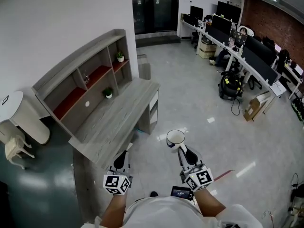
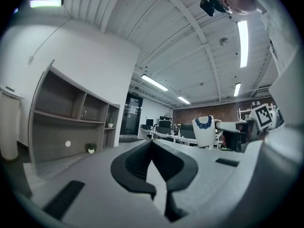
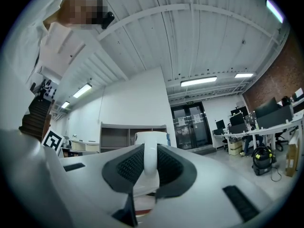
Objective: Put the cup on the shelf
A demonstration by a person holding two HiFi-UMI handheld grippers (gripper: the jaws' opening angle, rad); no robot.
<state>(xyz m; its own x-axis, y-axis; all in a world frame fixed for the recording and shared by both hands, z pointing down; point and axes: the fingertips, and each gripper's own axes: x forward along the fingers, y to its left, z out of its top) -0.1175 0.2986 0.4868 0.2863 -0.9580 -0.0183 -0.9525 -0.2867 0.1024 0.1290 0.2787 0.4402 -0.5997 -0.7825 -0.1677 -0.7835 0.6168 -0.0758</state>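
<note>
Right tongs [image 3: 150, 170] clamping cup [image 1: 175, 137], white, upright, blue-patterned

White shirt [image 1: 161, 213], 2 black-white marker cubes [image 1: 117, 183]

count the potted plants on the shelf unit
2. One small green potted plant sits in the grey wooden shelf unit's end compartment, the other on the desktop below; more may be hidden.

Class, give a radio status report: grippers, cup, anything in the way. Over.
Left gripper shut, empty. Right gripper shut on cup handle. Cup not yet on shelf. Small plants sit in two shelf bays.
</note>
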